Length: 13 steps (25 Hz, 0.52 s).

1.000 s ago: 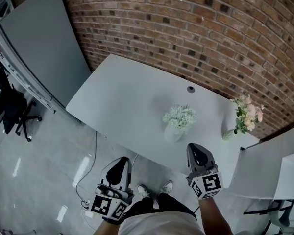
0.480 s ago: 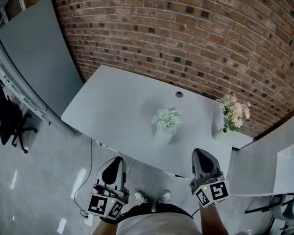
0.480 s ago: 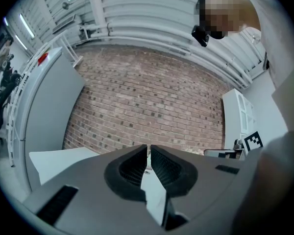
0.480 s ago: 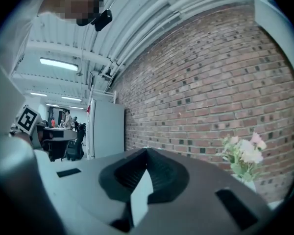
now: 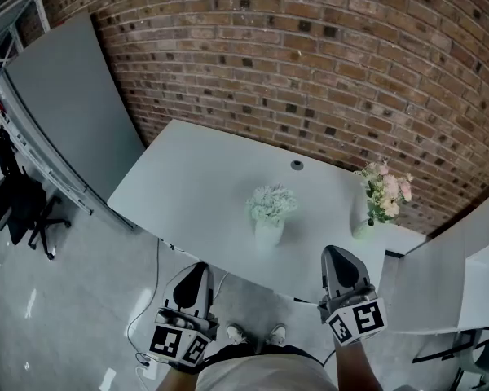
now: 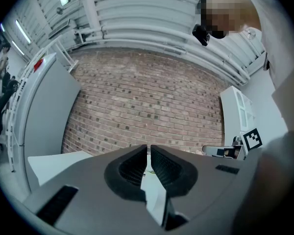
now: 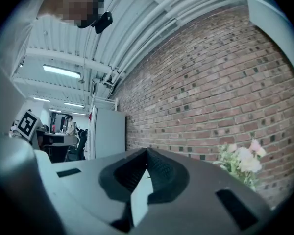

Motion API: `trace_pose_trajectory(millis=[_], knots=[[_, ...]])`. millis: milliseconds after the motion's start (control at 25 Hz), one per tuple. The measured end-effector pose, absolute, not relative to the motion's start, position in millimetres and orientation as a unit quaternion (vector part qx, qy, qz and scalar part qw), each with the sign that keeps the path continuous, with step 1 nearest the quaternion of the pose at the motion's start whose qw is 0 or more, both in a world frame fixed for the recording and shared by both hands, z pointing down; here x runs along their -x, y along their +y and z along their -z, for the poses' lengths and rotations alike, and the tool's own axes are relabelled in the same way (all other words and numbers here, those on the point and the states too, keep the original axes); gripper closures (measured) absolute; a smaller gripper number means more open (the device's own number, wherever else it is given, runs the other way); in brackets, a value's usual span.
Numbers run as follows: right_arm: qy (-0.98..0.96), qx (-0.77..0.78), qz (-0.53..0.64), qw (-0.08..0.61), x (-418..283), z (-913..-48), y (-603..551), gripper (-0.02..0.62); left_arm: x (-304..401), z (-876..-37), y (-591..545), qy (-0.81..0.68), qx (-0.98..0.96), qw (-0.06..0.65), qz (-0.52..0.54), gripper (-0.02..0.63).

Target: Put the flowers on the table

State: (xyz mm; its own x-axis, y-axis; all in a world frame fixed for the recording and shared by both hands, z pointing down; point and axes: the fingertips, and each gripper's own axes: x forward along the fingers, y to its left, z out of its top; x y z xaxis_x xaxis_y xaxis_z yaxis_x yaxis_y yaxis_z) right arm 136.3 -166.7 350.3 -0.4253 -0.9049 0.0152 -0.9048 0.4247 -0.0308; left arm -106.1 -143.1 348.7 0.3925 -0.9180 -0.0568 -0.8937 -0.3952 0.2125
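In the head view a white pot of white flowers (image 5: 270, 210) stands mid-table on the white table (image 5: 196, 177). A vase of pink flowers (image 5: 381, 195) stands near the table's right end; the right gripper view shows these pink flowers (image 7: 242, 161) off to the right. My left gripper (image 5: 197, 267) hangs low before the table's near edge, over the floor. Its jaws (image 6: 148, 148) are shut and hold nothing. My right gripper (image 5: 336, 252) sits just short of the near edge, below the pink flowers, and is shut and empty (image 7: 147, 152).
A brick wall (image 5: 310, 55) runs behind the table. A grey panel (image 5: 73, 96) leans at the left, with an office chair (image 5: 24, 214) beyond it. White furniture (image 5: 473, 259) stands at the right. A cable (image 5: 151, 296) lies on the floor. A round grommet (image 5: 297, 165) is set in the tabletop.
The view has shifted: the table and both flower pots now sit further left and a little higher in the frame. Both grippers stay low before the table, shut and empty.
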Motion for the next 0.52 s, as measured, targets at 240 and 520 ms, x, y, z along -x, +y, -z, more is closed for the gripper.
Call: trace_pose_trajectory(millis=[240,520], knots=[[0.854,0.520,0.029,0.003,-132.0,-357.6,-169.8,0.578,105.0,-348.6,-140.3,-0.553,-0.826,0.070,0.082,0.578],[0.864,0.502,0.035,0.009,-120.2,-356.2,-180.8,0.578,96.7,-349.5,-144.5,-0.545,-0.833,0.068,0.068,0.578]])
